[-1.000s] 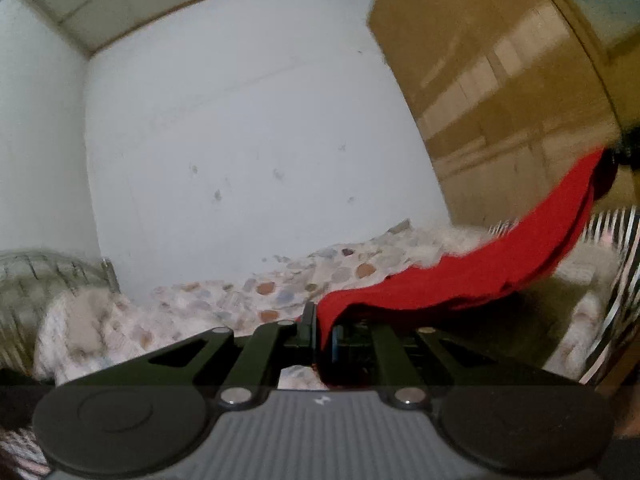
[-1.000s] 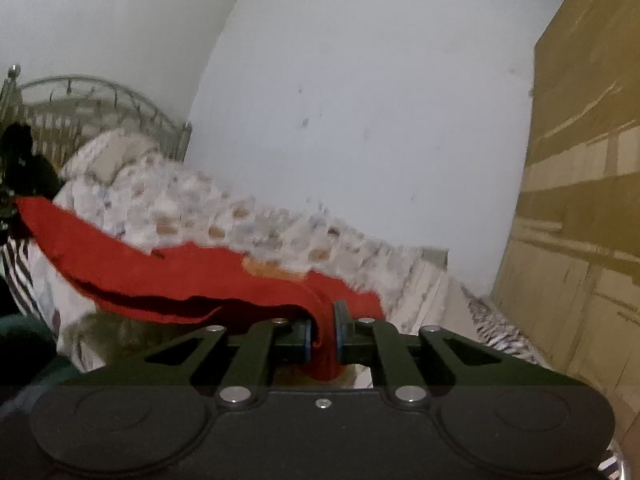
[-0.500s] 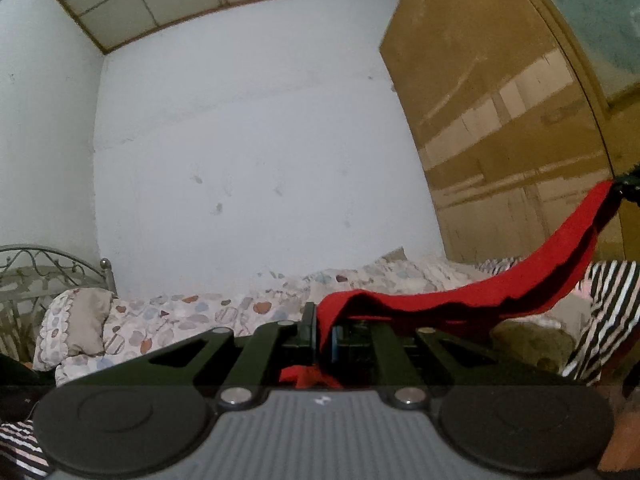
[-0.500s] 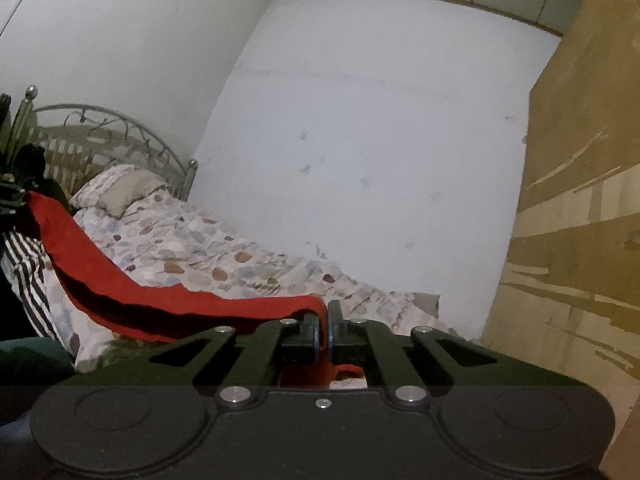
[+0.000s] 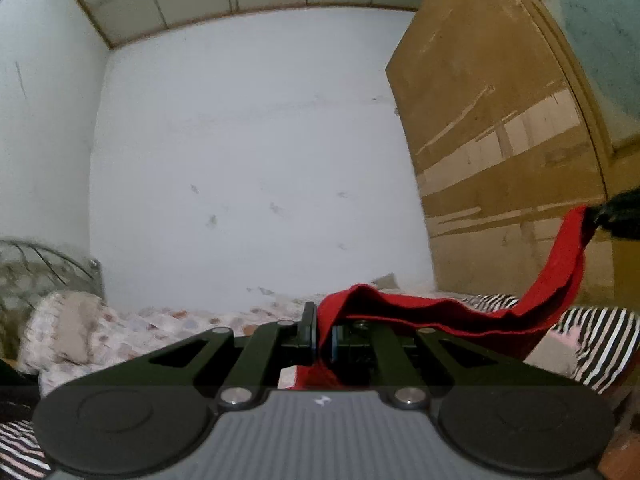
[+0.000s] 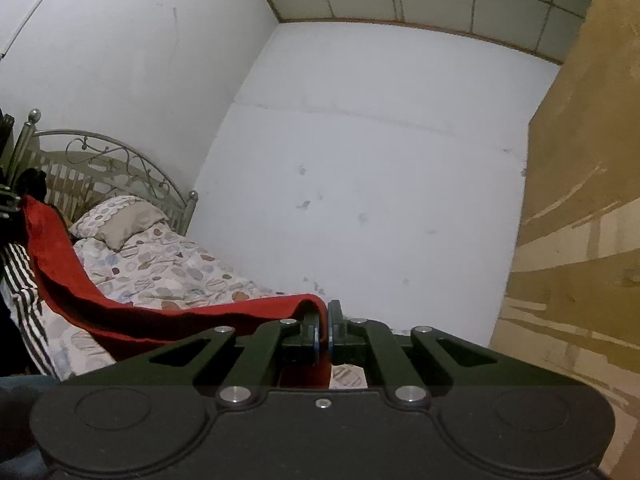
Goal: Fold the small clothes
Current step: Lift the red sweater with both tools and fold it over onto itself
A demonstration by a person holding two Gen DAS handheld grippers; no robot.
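Note:
A red cloth (image 5: 460,316) hangs in the air, stretched between my two grippers. My left gripper (image 5: 322,334) is shut on one end of it. The cloth runs right and up to the right gripper's dark tip (image 5: 618,216) at the frame's edge. In the right wrist view my right gripper (image 6: 323,336) is shut on the other end of the red cloth (image 6: 100,308), which sags left and rises to the left gripper (image 6: 12,200) at the far left edge. The cloth hangs above the bed (image 6: 172,268).
The bed has a patterned sheet, a pillow (image 6: 116,220) and a metal headboard (image 6: 100,160) at the left. A black-and-white striped cloth (image 5: 600,336) lies on the bed's near side. A white wall stands behind and a wooden wardrobe (image 5: 500,160) at the right.
Both grippers have risen and tilted upward with the red cloth held between them; more ceiling shows and the bed sits lower in both views. The cloth is lifted off the bed.

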